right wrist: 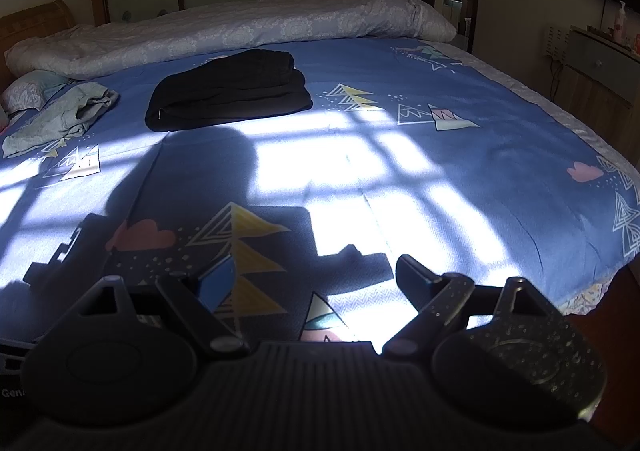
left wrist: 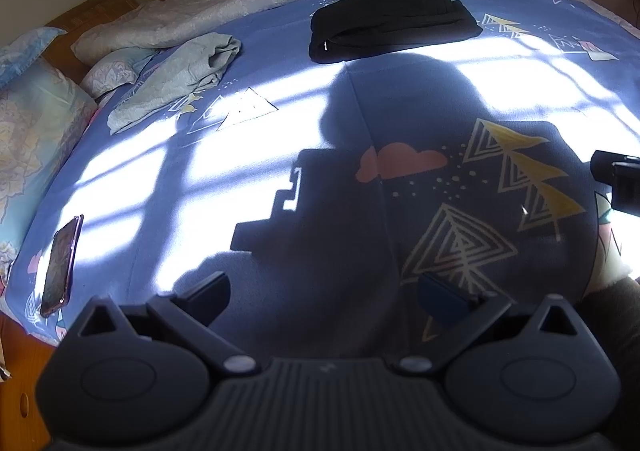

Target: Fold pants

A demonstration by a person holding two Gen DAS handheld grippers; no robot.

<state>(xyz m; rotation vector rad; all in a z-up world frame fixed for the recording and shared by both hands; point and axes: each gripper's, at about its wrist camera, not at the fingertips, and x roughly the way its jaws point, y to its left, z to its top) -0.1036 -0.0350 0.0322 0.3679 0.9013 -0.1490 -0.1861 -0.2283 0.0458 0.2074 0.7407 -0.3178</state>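
Note:
Black pants [left wrist: 390,21] lie folded into a compact stack far back on the blue patterned bedsheet [left wrist: 280,119]; the right wrist view shows the same black pants [right wrist: 230,95] left of centre. My left gripper [left wrist: 330,291] hovers open over the near part of the sheet, far from the pants, nothing between its fingers. My right gripper [right wrist: 308,275] is open too, above the near sheet, holding nothing. At the right edge of the left wrist view is a part of the right gripper's black body.
A crumpled pale green garment [left wrist: 180,79] lies at the back left, also in the right view [right wrist: 60,119]. A phone [left wrist: 60,263] rests near the bed's left edge. A rolled white duvet [right wrist: 240,31] runs along the far side. Pillows [left wrist: 36,123] sit left. A cabinet [right wrist: 600,75] stands right.

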